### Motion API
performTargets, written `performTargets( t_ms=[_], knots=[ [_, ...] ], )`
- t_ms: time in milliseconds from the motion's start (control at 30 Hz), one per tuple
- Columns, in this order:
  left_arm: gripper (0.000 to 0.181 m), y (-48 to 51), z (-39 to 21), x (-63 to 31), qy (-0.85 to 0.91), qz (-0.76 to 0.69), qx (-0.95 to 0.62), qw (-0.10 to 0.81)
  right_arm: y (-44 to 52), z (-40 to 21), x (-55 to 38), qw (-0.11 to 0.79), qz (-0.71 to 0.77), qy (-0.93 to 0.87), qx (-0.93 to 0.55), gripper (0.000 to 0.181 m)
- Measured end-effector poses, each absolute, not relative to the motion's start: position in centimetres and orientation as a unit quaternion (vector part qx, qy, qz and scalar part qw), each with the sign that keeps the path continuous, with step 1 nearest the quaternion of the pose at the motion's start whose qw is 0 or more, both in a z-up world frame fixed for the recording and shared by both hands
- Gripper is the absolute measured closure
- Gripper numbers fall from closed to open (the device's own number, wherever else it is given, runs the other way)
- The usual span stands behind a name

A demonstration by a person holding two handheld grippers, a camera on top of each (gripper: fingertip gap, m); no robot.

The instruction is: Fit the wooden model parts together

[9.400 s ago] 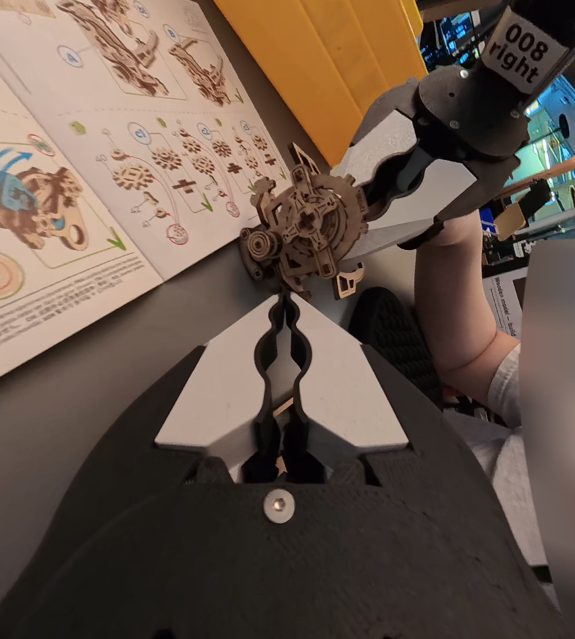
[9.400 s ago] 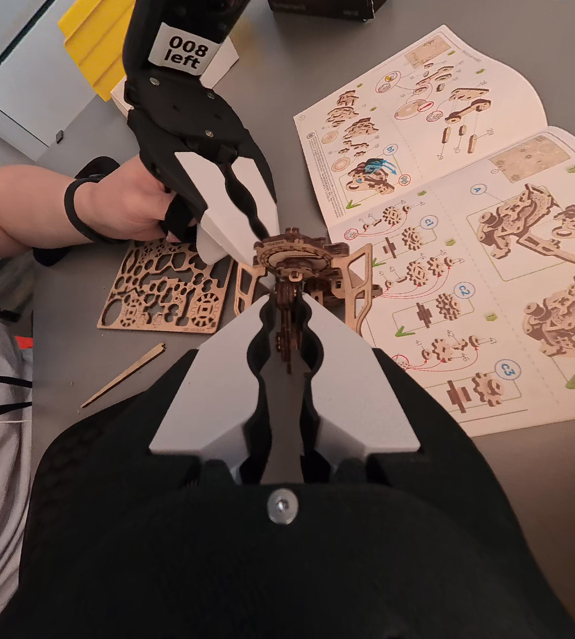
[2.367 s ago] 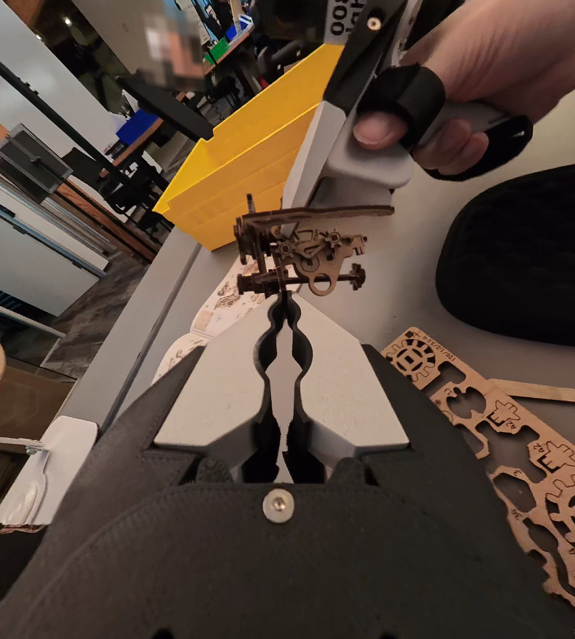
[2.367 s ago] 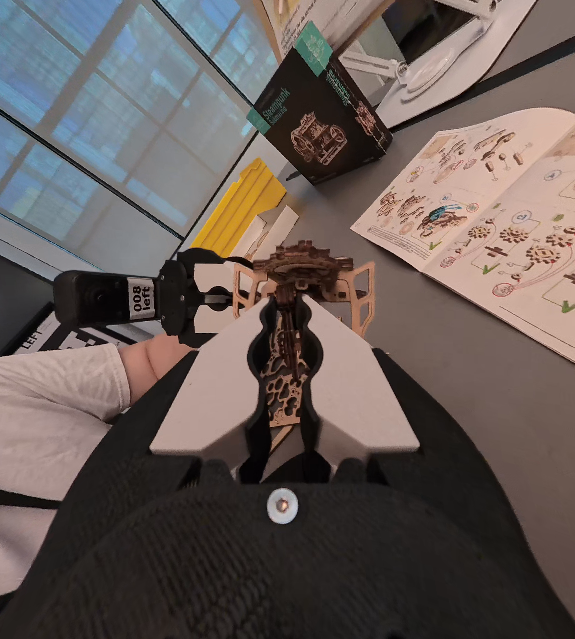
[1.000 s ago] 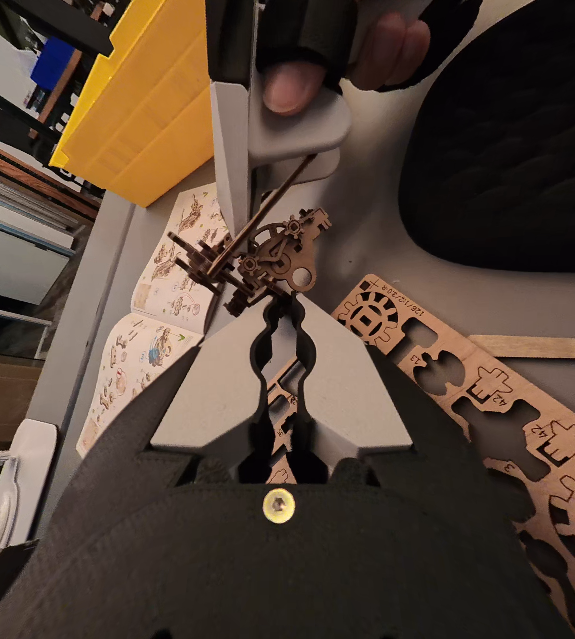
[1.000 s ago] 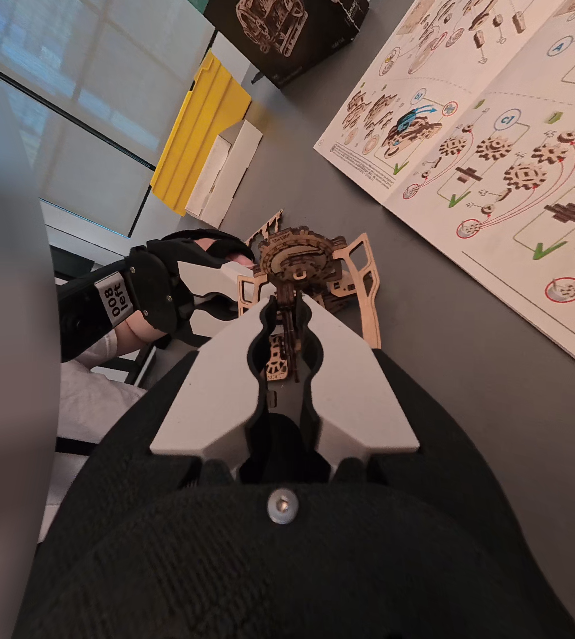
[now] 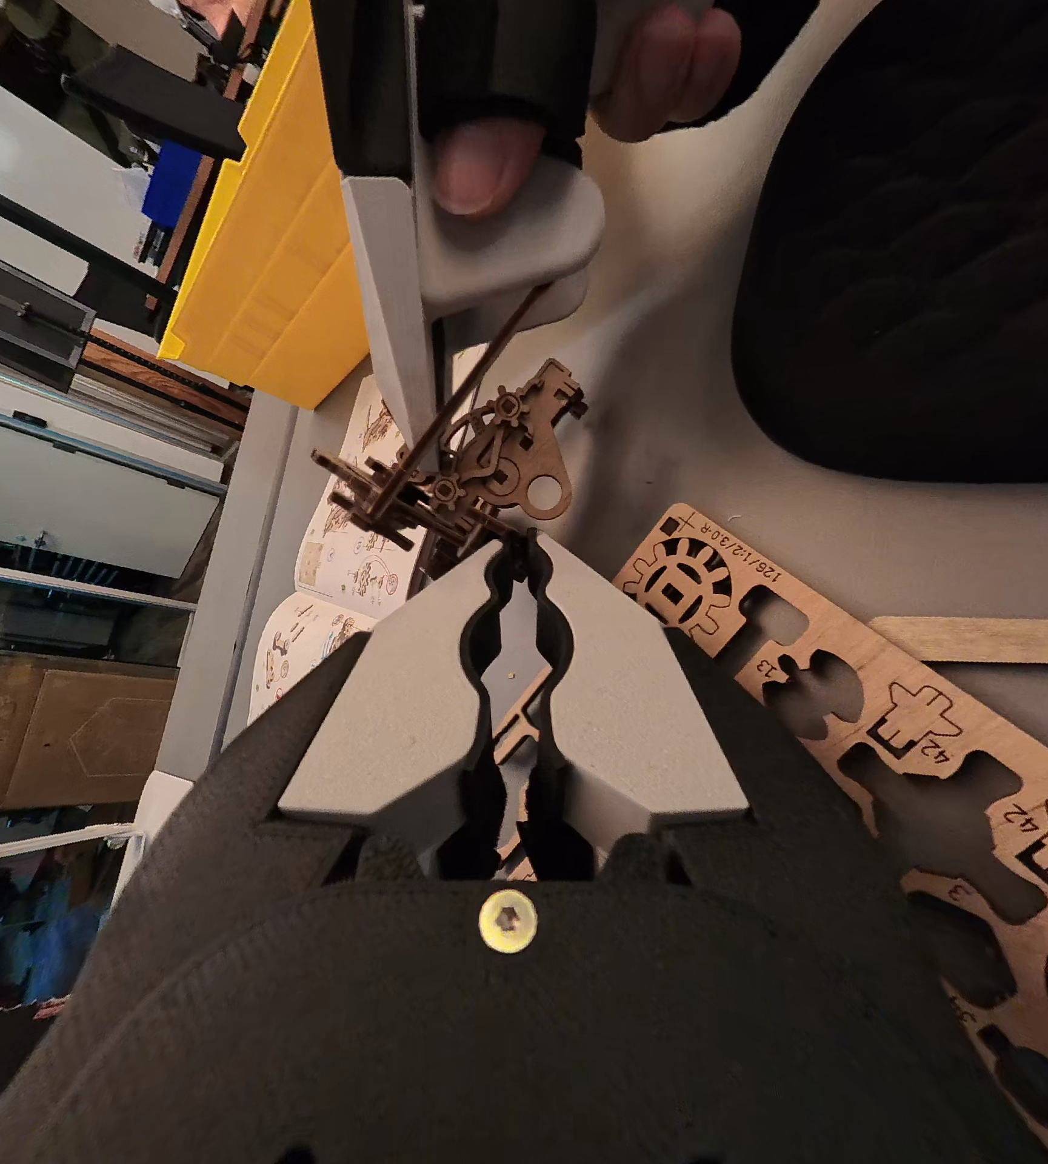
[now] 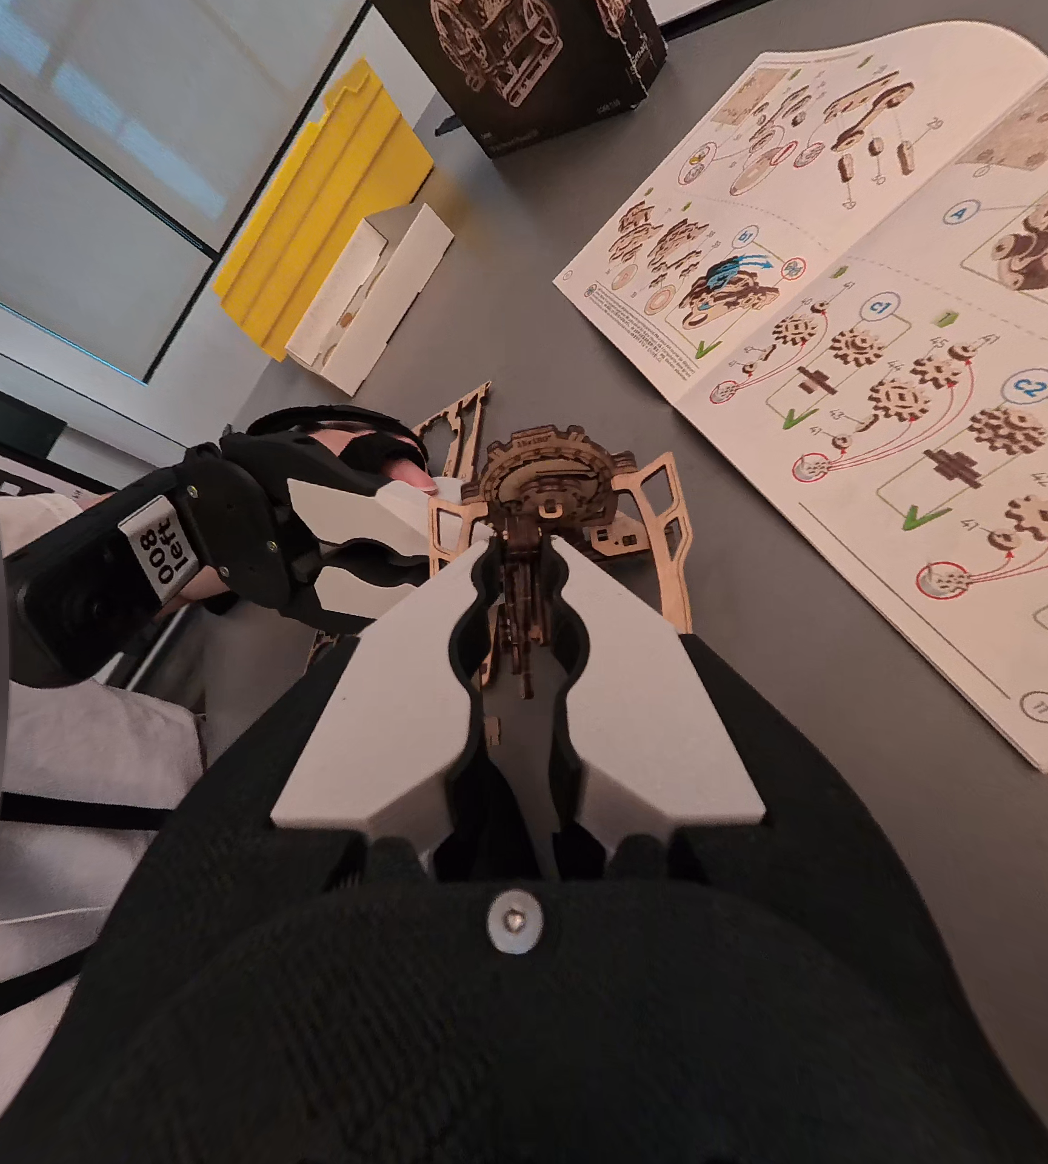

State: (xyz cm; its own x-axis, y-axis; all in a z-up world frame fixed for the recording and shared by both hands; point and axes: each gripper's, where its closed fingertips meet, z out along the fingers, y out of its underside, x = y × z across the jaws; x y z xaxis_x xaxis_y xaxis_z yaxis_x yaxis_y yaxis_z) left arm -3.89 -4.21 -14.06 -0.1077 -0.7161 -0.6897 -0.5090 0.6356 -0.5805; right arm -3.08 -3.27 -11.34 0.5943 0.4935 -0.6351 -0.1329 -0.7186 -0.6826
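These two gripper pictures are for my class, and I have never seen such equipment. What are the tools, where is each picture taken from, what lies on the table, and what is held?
There is no robot here: a person holds a two-finger gripper in each hand, with a camera on each looking along the fingers.

The left wrist view shows the left gripper shut on a small peg of the wooden model. The right wrist view shows the right gripper shut on the same wooden model, with the left one reaching in from the side.

On the grey table lie an open instruction booklet, a punched-out wooden sheet, a dark box, a small white box and a yellow bin.
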Motion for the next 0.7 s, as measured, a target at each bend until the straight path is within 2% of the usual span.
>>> performTargets(
  t_ms=[700],
  knots=[
    [0.181,-4.4,-13.9,-3.6,0.739,-0.089,-0.412,0.525,-3.5,-11.3,-1.8,0.375,0.336,-0.184,-0.844,0.172]
  ],
)
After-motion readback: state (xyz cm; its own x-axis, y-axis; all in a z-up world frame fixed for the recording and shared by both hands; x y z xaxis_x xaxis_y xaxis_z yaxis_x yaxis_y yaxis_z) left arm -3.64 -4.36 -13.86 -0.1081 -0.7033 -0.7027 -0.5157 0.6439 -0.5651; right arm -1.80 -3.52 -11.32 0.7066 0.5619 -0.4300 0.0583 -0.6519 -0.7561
